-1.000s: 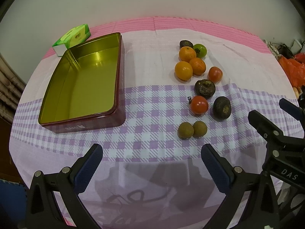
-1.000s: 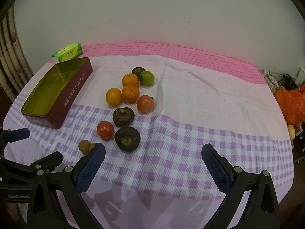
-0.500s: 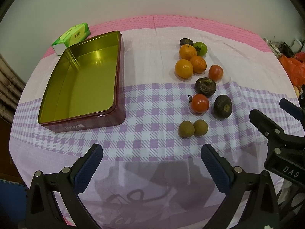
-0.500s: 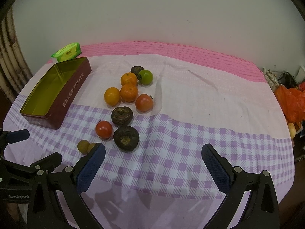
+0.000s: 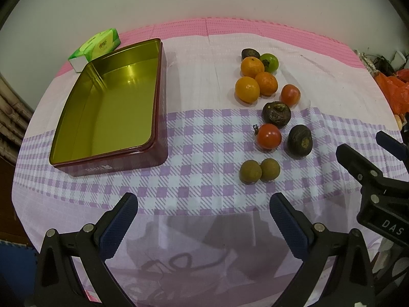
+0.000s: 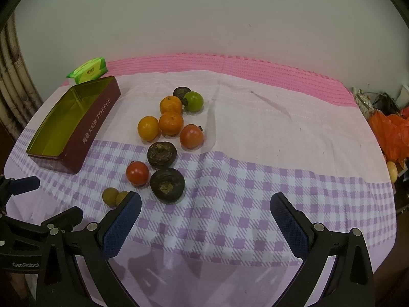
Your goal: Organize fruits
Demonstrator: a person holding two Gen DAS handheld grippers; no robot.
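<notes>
Nearest, both tools hang over the front edge of the checked tablecloth (image 5: pixel 204 138), each with its blue-padded jaws spread wide and nothing between them: the left gripper (image 5: pixel 203 216) on the tin's side, the right gripper (image 6: pixel 205 216) toward the fruit. Just past them lie two small brown fruits (image 5: pixel 259 171), touching, possibly longans, though they are too small to be sure. Behind these sit a red tomato (image 5: pixel 268 136) and a dark, wrinkled fruit (image 5: pixel 299 140), then another dark fruit (image 5: pixel 276 114) and a second tomato (image 5: pixel 290 94). Farther back three oranges (image 5: pixel 255 79) cluster, with a green tomato (image 5: pixel 269 62) and a small dark fruit (image 5: pixel 249 53) behind them. Well apart to the left stands the open maroon toffee tin (image 5: pixel 163 117), nothing in it; a green tissue pack (image 5: pixel 98 46) lies just beyond its far corner.
</notes>
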